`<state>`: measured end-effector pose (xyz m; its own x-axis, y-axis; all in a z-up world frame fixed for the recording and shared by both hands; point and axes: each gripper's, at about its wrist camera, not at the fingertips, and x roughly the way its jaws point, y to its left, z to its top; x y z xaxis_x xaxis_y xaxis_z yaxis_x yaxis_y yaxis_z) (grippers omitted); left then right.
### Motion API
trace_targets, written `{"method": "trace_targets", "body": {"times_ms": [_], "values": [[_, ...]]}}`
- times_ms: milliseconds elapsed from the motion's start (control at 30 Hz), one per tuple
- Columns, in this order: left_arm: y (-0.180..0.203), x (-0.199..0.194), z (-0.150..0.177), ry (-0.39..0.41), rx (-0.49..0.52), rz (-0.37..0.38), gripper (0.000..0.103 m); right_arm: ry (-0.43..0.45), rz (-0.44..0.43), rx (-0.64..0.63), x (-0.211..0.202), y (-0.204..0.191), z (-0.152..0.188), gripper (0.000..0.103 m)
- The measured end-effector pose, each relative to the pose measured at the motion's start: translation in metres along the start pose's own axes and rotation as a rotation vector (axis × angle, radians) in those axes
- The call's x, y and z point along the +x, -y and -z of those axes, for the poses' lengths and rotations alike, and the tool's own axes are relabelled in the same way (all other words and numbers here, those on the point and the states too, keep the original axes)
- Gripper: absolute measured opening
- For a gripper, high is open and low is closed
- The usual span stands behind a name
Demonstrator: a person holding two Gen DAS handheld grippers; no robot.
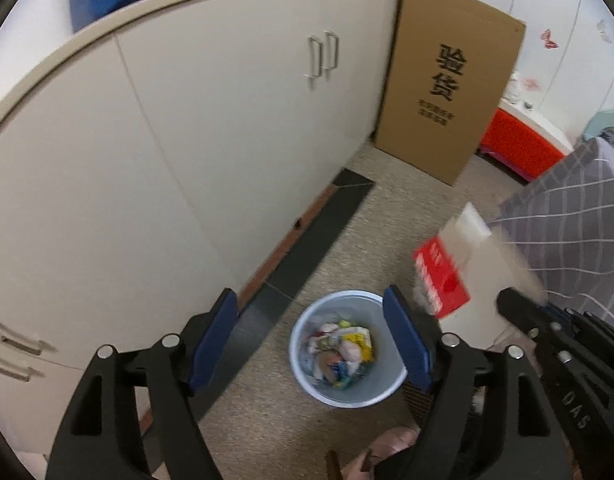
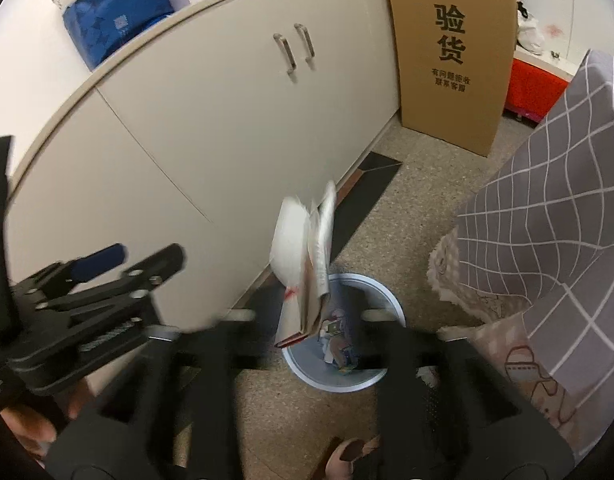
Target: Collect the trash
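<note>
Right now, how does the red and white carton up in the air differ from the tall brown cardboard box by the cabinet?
The red and white flattened carton is small, blurred and in mid-air over the round white waste bin; the tall brown cardboard box is large, sharp and stands upright on the floor. The carton is red and white; the box is plain brown with black printed characters. Both look like cardboard packaging.

Trash (image 1: 341, 346) in bin (image 1: 307, 380), beside cabinet (image 1: 187, 140)

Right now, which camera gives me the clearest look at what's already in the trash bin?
The left wrist view: the bin lies open between the jaws, its wrappers plainly visible. In the right wrist view the bin is partly covered by the red-and-white package and blurred fingers.
</note>
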<state>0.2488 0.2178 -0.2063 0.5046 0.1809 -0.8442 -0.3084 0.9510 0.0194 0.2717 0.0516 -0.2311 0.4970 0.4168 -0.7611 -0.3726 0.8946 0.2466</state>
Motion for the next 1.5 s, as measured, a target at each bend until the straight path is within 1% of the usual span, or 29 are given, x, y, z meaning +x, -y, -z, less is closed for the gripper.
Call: {"method": "trace_targets", "body": {"times_ms": [67,133,233,267,367,567,633,767,800,900,967,1167,1267,1300,1400,1500], "values": [[0.000,-0.001,0.001,0.000,0.007,-0.026,0.074,-0.006,-0.008,0.011,-0.001,0.002,0.003,0.070],[0.001,-0.006,0.001,0.013,0.022,-0.039,0.074,-0.001,0.005,0.010,-0.008,0.003,0.005,0.070],[0.003,-0.017,0.002,0.033,0.021,-0.035,0.074,0.028,0.032,-0.004,-0.028,0.001,0.006,0.070],[0.004,-0.021,0.002,0.040,0.022,-0.033,0.074,0.048,0.053,-0.013,-0.039,0.001,0.006,0.070],[0.010,-0.039,0.003,0.072,0.036,-0.021,0.074,0.093,0.082,-0.011,-0.067,0.002,0.006,0.070],[0.026,-0.093,0.009,0.167,0.066,0.015,0.078,0.191,0.126,0.001,-0.130,0.009,0.013,0.071],[0.032,-0.113,0.012,0.204,0.072,0.034,0.079,0.219,0.133,0.015,-0.148,0.013,0.017,0.073],[0.046,-0.149,0.019,0.269,0.093,0.066,0.080,0.297,0.148,0.055,-0.198,0.023,0.028,0.076],[0.050,-0.161,0.023,0.289,0.102,0.078,0.080,0.309,0.154,0.060,-0.206,0.023,0.030,0.079],[0.064,-0.193,0.036,0.346,0.124,0.112,0.080,0.371,0.177,0.078,-0.245,0.028,0.042,0.081],[0.071,-0.211,0.044,0.377,0.135,0.131,0.080,0.407,0.191,0.087,-0.270,0.031,0.054,0.085],[0.092,-0.269,0.075,0.460,0.192,0.197,0.085,0.496,0.250,0.083,-0.336,0.029,0.089,0.092],[0.097,-0.297,0.089,0.506,0.203,0.220,0.090,0.528,0.276,0.075,-0.358,0.026,0.102,0.094],[0.099,-0.307,0.094,0.522,0.203,0.231,0.092,0.541,0.297,0.074,-0.368,0.025,0.107,0.094],[0.101,-0.328,0.106,0.562,0.206,0.258,0.092,0.565,0.325,0.070,-0.386,0.024,0.119,0.095],[0.101,-0.342,0.116,0.596,0.200,0.269,0.093,0.597,0.340,0.073,-0.401,0.020,0.133,0.096]]}}
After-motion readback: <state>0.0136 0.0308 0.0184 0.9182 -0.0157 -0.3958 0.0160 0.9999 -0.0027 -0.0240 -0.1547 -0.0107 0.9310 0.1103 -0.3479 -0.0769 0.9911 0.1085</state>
